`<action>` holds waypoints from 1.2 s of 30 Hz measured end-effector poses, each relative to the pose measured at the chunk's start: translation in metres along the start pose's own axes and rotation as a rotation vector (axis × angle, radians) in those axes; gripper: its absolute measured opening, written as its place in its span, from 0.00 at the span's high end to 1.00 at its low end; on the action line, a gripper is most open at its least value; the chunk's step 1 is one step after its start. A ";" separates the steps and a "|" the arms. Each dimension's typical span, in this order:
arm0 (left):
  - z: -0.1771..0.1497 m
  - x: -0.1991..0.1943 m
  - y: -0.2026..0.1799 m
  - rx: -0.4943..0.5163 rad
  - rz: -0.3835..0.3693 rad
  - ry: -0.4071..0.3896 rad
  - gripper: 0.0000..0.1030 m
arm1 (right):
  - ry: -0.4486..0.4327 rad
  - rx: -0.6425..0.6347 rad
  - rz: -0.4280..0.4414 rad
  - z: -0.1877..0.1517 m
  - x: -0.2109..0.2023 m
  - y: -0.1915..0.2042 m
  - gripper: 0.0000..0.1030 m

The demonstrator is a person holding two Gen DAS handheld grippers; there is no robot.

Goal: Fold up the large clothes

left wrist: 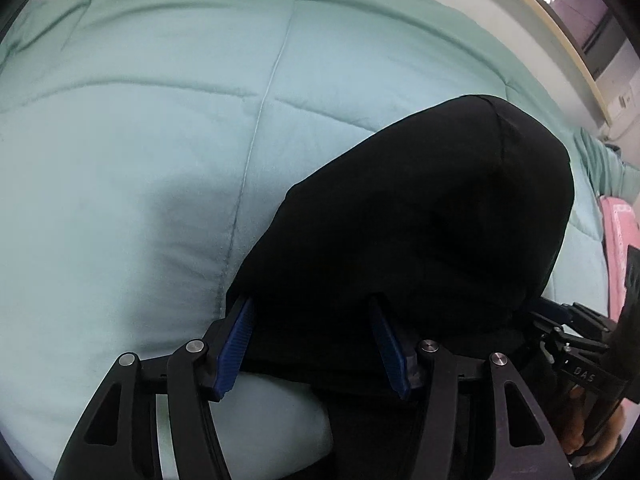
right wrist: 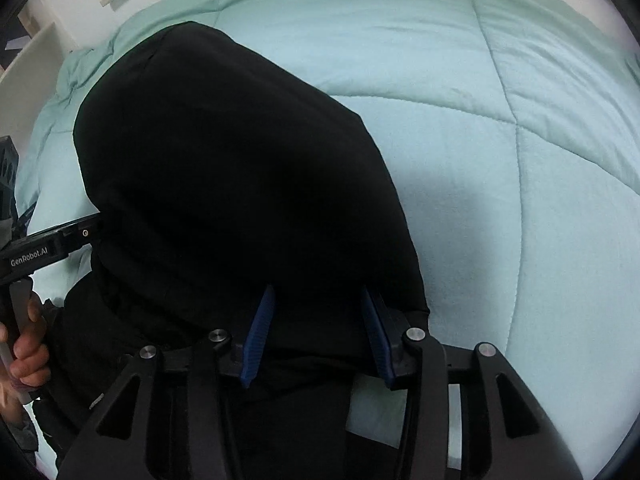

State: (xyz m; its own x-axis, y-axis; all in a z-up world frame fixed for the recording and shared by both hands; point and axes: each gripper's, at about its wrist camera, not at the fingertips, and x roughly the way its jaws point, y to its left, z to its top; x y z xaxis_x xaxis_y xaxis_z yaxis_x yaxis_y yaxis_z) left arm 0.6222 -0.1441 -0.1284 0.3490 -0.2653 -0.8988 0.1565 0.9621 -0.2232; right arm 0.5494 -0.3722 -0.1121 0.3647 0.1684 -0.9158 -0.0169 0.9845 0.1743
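Black garment [left wrist: 420, 216] beyond both parted jaws

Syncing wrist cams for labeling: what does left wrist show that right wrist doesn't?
Left wrist only: a pink item at the right edge, a window top right, and the right gripper seen from the side.

Right wrist only: a white panel at the left edge, and the person's hand on the other gripper's handle.

Both: the folded black garment lying on the mint quilt, each camera's own blue-padded fingers spread apart over its near edge.
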 end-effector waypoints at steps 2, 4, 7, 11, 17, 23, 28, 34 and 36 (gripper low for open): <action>-0.003 -0.002 -0.004 0.007 0.008 -0.014 0.42 | 0.001 -0.012 -0.010 0.000 -0.004 0.001 0.54; -0.005 -0.004 -0.004 0.013 0.018 -0.034 0.42 | -0.014 -0.039 -0.034 0.003 -0.014 0.006 0.54; -0.011 -0.008 -0.010 0.019 0.034 -0.059 0.42 | -0.099 -0.072 -0.009 0.011 -0.048 0.025 0.54; -0.023 -0.017 -0.020 0.035 0.057 -0.084 0.42 | -0.191 -0.118 0.022 0.046 -0.080 0.048 0.54; -0.027 -0.029 -0.020 0.041 0.069 -0.105 0.42 | -0.180 -0.183 0.005 0.113 -0.053 0.078 0.53; -0.033 -0.029 -0.038 0.110 0.138 -0.120 0.40 | 0.095 -0.134 -0.100 0.127 0.057 0.053 0.53; -0.039 -0.033 -0.048 0.137 0.230 -0.144 0.25 | 0.061 -0.112 -0.060 0.125 0.048 0.041 0.53; -0.045 -0.043 -0.034 0.112 0.226 -0.144 0.25 | 0.006 -0.115 -0.022 0.116 0.002 0.046 0.52; -0.047 -0.051 -0.038 0.137 0.254 -0.160 0.25 | -0.043 -0.148 -0.031 0.098 -0.033 0.044 0.52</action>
State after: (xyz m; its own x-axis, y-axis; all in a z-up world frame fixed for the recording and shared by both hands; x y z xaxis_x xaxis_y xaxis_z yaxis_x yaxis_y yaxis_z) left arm 0.5552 -0.1645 -0.0917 0.5321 -0.0353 -0.8459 0.1648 0.9843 0.0625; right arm 0.6280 -0.3389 -0.0382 0.4069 0.1384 -0.9029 -0.1410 0.9861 0.0876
